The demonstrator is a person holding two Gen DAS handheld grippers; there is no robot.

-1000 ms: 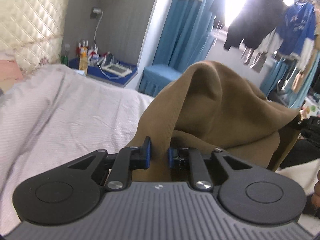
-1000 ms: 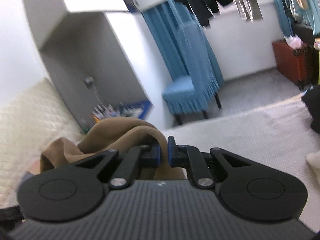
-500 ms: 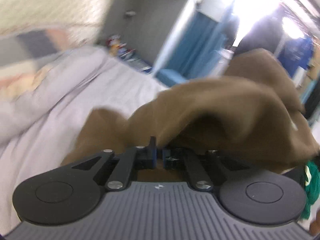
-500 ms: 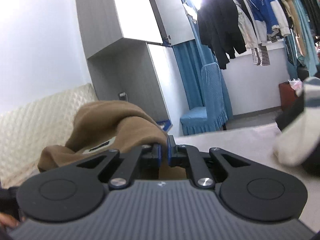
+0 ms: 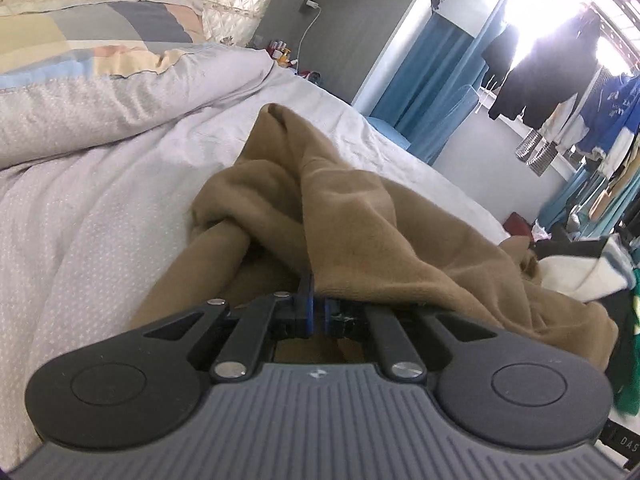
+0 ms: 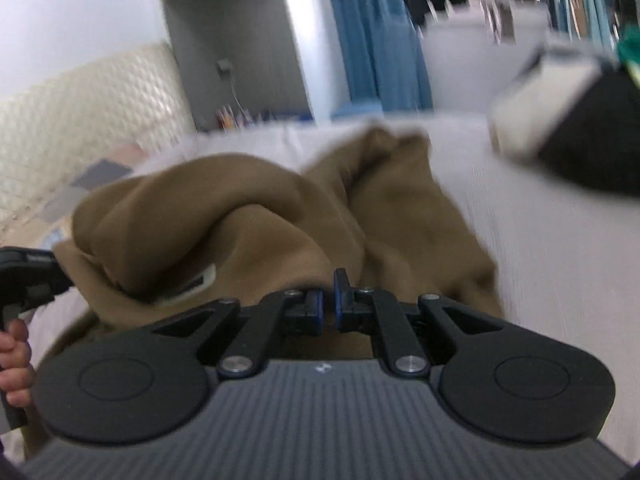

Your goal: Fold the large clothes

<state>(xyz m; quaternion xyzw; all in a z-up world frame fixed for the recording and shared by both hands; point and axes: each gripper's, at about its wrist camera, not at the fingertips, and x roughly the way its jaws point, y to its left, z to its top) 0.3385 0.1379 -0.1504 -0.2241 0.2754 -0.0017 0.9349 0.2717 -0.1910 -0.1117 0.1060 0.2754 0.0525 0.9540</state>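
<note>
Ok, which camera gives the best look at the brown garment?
The left wrist view: the brown garment is sharp there, bunched in folds on the bed. The right wrist view shows it too, but blurred, with a label showing.

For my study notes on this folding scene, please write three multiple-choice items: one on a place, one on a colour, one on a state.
1. Where does the far end of the garment lie?
A. on the bed
B. on a chair
C. on the floor

2. What colour is the garment?
A. blue
B. brown
C. white

3. How is the left claw?
A. wide open
B. shut on nothing
C. shut on the garment

Answers:
1 A, the cloth rests on the pale bed cover.
2 B, it is brown in both views.
3 C, the cloth edge sits between its closed pads; the right claw grips likewise.
</note>
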